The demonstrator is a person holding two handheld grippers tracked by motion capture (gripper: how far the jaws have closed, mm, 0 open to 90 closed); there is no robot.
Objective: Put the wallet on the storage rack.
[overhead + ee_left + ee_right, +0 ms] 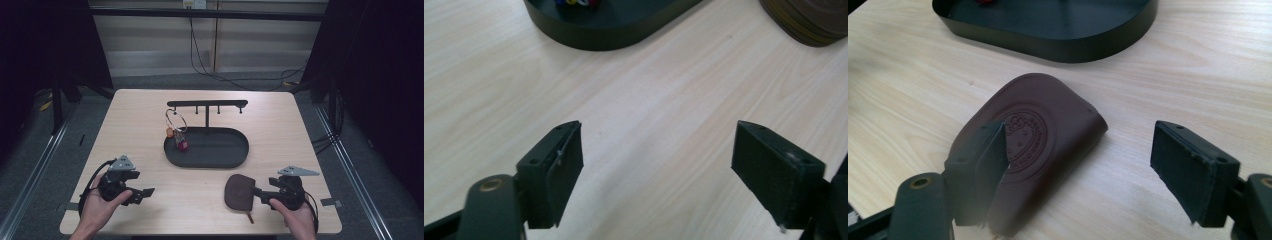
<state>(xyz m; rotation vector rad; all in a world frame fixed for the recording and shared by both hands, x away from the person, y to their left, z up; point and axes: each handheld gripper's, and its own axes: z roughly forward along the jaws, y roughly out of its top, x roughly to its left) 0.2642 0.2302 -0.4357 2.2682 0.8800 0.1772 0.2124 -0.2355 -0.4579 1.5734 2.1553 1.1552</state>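
A brown leather pouch (pixel 239 191) with an embossed round stamp lies flat near the table's front right; in the right gripper view the pouch (pixel 1048 130) sits just ahead of the jaws. My right gripper (pixel 261 192) is open right beside it, its left jaw over the pouch's edge, nothing gripped. A black oval tray (pixel 235 150) with a T-shaped hanger rail (pixel 207 104) stands mid-table. A key ring with coloured tags (pixel 176 131) hangs from the rail down into the tray. My left gripper (pixel 145 192) rests open on bare wood at front left (pixel 656 155).
The tray's front rim (pixel 614 37) lies ahead of the left gripper, and the pouch's edge (pixel 809 25) shows at its upper right. Black cables (pixel 210 65) run over the floor behind the table. Dark curtains flank both sides.
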